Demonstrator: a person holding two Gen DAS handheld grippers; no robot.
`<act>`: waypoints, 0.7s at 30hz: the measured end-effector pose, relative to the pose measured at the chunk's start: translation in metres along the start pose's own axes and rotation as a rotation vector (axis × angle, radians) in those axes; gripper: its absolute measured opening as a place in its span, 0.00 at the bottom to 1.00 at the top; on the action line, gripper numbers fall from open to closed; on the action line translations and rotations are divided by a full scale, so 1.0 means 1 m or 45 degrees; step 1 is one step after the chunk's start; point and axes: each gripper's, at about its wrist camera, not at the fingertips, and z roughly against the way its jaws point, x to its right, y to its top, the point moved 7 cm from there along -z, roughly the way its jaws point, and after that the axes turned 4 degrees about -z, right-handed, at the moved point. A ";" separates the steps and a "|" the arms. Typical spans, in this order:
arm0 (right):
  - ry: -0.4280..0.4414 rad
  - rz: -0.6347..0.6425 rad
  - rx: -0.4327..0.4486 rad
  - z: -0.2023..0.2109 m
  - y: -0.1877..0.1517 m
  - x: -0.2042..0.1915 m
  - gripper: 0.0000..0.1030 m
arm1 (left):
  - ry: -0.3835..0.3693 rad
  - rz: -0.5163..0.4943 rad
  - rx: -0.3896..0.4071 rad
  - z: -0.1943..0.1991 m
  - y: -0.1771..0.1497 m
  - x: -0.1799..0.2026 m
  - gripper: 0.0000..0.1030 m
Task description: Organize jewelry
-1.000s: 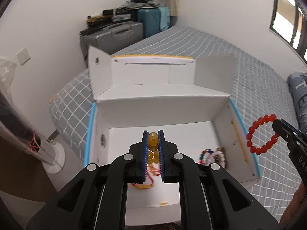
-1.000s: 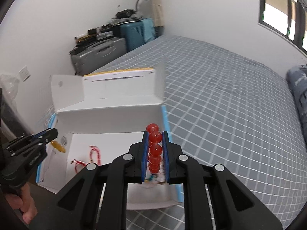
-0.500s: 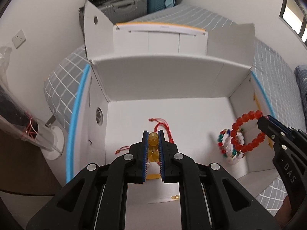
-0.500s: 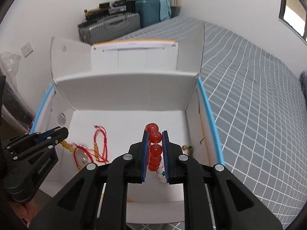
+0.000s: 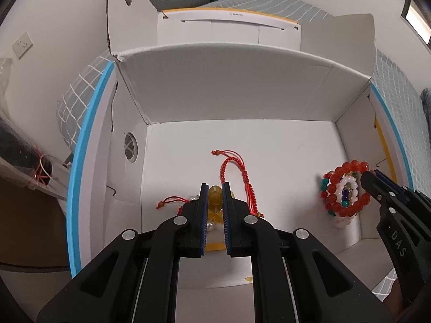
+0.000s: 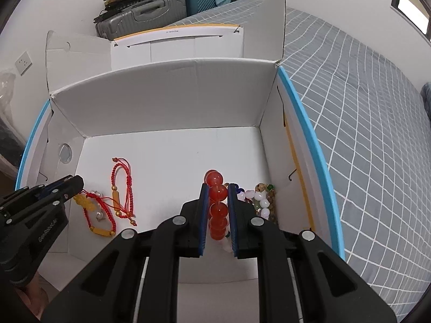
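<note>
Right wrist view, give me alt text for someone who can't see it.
A hand-held gripper shut on a red bead bracelet inside a white box on a checked bed. Red cord bracelets lie left, mixed beads right.

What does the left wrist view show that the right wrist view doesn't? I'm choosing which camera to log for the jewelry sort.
Only the left wrist view shows the red bead bracelet as a full ring, hanging from the right gripper over the mixed bead bracelets.

Only the right wrist view shows the yellow bead string trailing from the left gripper, plus the suitcases and the grey checked bedspread.

Both show the white box and the red cord bracelets on its floor.
</note>
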 end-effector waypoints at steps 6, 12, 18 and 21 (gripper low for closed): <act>0.018 0.013 0.039 0.013 0.003 -0.004 0.14 | 0.001 -0.003 0.029 0.006 0.001 0.000 0.11; 0.032 0.000 0.125 0.040 0.003 0.000 0.50 | 0.006 0.001 0.114 0.034 -0.001 -0.001 0.46; 0.035 0.019 0.217 0.070 -0.003 0.008 0.75 | 0.012 -0.013 0.235 0.070 -0.011 0.000 0.65; 0.029 0.030 0.271 0.087 -0.009 0.011 0.85 | 0.008 -0.017 0.303 0.089 -0.018 0.002 0.74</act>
